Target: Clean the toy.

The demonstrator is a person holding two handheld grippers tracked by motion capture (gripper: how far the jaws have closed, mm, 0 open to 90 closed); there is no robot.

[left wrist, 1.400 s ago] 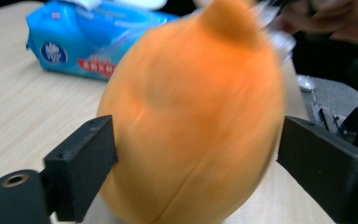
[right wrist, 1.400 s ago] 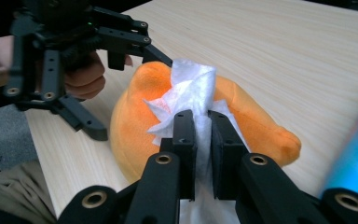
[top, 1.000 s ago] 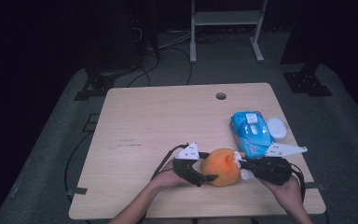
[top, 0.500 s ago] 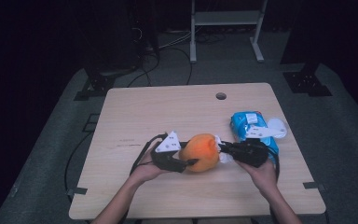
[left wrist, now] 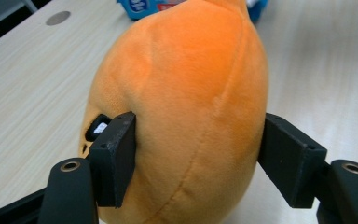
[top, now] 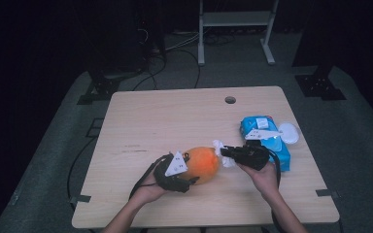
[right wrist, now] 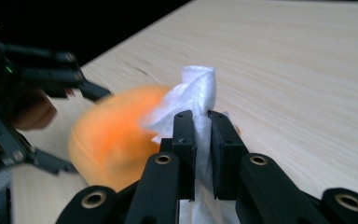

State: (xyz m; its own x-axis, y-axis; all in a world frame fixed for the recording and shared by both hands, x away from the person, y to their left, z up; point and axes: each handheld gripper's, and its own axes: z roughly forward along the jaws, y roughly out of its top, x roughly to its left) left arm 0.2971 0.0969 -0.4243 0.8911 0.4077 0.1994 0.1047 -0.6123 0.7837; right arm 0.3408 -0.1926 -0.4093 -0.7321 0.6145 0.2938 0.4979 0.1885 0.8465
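left gripper [left wrist: 193, 154] jaws have just been reopening a little yet clamp orange plush toy [left wrist: 186, 102] between them, right gripper [right wrist: 201, 128] jaws narrow, pinching white wipe [right wrist: 193, 93] at toy's far end, risk: soft plush squirts out of jaws if wipe pushes hard

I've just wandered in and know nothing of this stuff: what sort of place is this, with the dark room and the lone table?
Probably a lab or studio for recording handling work, not a home. A bare wooden table stands on grey matting amid dark stands and trailing cables, and a person works with a left gripper and a right gripper.
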